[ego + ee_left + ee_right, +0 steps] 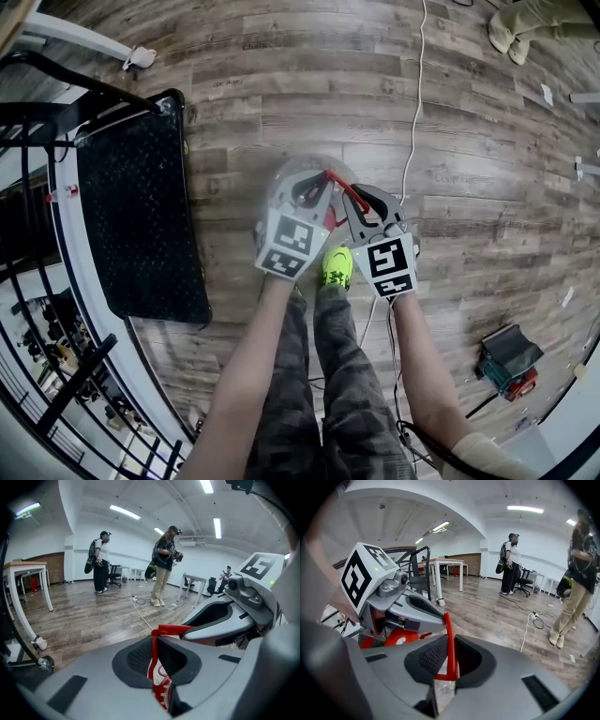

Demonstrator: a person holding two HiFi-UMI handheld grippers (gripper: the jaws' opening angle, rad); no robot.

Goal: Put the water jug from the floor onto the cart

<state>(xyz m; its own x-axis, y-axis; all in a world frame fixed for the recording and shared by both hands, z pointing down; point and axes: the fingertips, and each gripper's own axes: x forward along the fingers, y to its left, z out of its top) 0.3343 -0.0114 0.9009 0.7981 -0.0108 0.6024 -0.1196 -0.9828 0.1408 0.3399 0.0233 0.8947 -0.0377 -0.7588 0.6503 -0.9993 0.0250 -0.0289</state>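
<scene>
**A:** When you look down in the head view, where is the water jug (281, 178)?

**B:** Under the left gripper (315, 189) and right gripper (361, 202), above the wood floor (469, 141). It is just beside the black cart (141, 216), not on it.

**A:** And in the left gripper view?

**B:** The left gripper's jaws pinch the jug's red handle (171, 630).

**A:** In the right gripper view?

**B:** The right gripper's jaws are clamped on that same handle, close beside the left gripper.
</scene>
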